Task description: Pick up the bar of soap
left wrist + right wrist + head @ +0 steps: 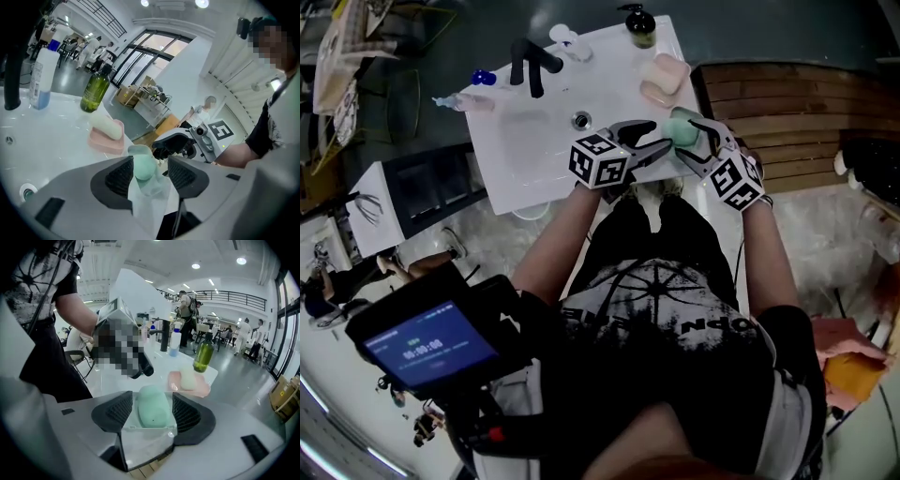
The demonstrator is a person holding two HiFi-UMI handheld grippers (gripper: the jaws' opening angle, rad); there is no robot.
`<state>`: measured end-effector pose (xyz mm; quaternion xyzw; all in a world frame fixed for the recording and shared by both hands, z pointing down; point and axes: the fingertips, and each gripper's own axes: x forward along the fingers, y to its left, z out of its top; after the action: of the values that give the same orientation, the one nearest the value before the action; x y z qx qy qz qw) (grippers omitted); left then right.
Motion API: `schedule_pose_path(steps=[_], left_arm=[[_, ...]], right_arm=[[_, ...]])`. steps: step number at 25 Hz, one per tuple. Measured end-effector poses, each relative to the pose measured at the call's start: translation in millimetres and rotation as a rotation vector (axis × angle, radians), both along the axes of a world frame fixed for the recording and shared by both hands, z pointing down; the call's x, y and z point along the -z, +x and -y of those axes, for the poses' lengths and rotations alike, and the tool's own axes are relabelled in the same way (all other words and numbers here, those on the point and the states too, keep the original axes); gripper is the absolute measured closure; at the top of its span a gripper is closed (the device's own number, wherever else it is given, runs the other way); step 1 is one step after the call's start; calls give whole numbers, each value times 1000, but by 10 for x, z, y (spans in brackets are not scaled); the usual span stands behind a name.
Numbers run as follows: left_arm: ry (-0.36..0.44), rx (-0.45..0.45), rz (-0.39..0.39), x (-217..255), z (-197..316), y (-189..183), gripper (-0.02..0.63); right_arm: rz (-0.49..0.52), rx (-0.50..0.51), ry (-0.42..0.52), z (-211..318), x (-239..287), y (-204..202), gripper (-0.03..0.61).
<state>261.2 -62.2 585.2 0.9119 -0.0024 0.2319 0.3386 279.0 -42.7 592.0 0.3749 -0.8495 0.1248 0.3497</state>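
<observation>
A mint-green bar of soap (pixel 682 126) lies in a clear dish (pixel 147 440) at the right edge of the white sink counter (pixel 525 141). My left gripper (pixel 653 138) comes at it from the left and my right gripper (pixel 699 142) from the right. In the left gripper view the soap (pixel 143 165) sits between the open jaws of the left gripper (pixel 150 176), with a gap on its right side. In the right gripper view the soap (pixel 152 409) lies between the spread pads of the right gripper (pixel 153 414), still resting in the dish.
A pink dish with a pale soap bar (pixel 666 77) sits just behind. A green bottle (pixel 640 26), a black faucet (pixel 530 64) and a drain (pixel 581 119) share the counter. A wooden slat bench (pixel 787 112) stands to the right.
</observation>
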Motion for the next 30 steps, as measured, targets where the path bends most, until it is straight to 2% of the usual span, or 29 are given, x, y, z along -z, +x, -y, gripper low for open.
schedule_pose_path(steps=[9,14,22,30], left_arm=[[-110,-36,101,-484,12,144,362],[-138,-60,117,-579,-28,203,362],[-150,-45,128,-573,-35,219,363],[-157,-10,99,-505,6,207,383]], right_arm=[[-35,87,-99,117,-493,-19,310],[-65,121,-125,160,-645,-33,310],[-107,155,-83,175,-558,-49,304],[-92,150,-59,221,-489,-87,305]])
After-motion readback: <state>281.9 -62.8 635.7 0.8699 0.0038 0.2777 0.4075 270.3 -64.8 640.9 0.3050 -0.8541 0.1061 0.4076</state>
